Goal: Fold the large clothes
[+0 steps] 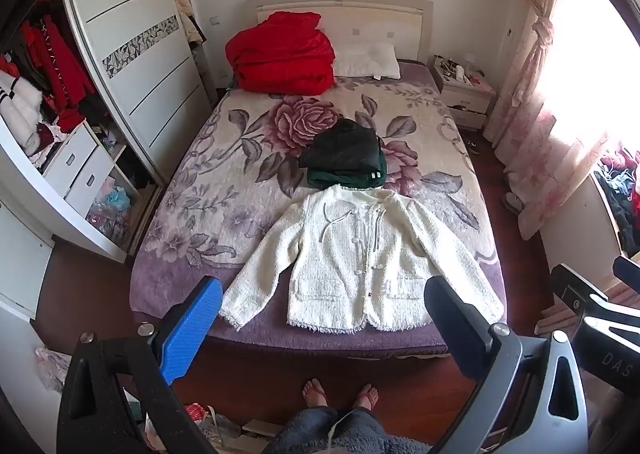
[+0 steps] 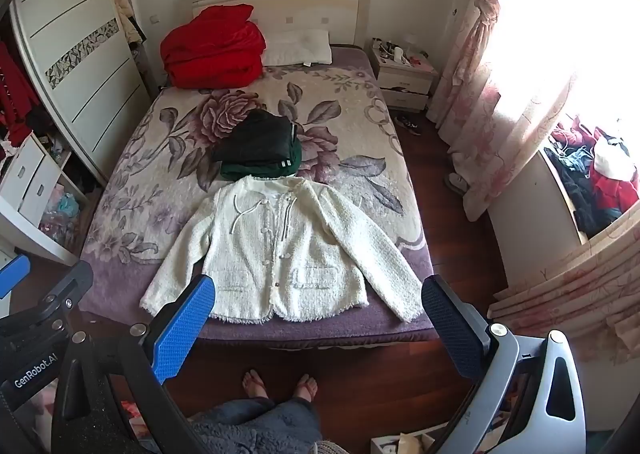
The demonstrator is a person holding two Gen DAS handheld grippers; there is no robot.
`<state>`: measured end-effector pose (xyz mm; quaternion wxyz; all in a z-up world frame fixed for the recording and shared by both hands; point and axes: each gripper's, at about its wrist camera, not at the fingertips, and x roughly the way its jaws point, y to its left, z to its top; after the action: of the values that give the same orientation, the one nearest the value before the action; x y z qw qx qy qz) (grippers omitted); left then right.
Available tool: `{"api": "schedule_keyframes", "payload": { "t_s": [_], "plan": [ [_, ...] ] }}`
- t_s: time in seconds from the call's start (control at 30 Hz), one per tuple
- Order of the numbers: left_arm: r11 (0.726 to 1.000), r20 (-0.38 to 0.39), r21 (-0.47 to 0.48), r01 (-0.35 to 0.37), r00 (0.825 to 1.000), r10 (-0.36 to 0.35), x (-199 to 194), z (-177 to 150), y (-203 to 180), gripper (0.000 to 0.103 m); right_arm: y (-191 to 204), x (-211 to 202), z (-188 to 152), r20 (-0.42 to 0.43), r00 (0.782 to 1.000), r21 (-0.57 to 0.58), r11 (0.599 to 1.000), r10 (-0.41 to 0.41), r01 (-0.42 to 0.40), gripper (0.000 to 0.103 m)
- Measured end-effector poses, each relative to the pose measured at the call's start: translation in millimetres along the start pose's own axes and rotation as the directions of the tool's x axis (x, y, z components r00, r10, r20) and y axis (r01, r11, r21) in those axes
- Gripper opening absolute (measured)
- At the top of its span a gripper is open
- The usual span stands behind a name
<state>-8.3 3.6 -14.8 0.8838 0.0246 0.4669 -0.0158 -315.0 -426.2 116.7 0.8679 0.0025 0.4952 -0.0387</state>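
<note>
Both the left tongs (image 1: pixel 322 318) and the right tongs (image 2: pixel 318 316) are wide open and hold nothing. The fluffy white button jacket (image 1: pixel 360 258) lies flat on the flowery bed (image 1: pixel 224 157) just past them. Its long sleeves could flop out, or a pinch could grab the blanket too.

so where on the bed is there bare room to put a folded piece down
Bare blanket lies left of the white jacket and dark folded pile, and right of that pile. Crowded: the head end, with red bedding and pillow.
</note>
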Motion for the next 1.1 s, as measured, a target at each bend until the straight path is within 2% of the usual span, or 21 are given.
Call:
{"api": "schedule_keyframes", "payload": {
  "t_s": [1.1],
  "plan": [
    [1.000, -0.004, -0.004, 0.003, 1.000, -0.003, 0.4, 1.1, 0.4, 0.103, 2.8, -0.1, 3.9, 0.001, 1.000, -0.001, 1.000, 0.003, -0.003, 0.103]
  ]
}}
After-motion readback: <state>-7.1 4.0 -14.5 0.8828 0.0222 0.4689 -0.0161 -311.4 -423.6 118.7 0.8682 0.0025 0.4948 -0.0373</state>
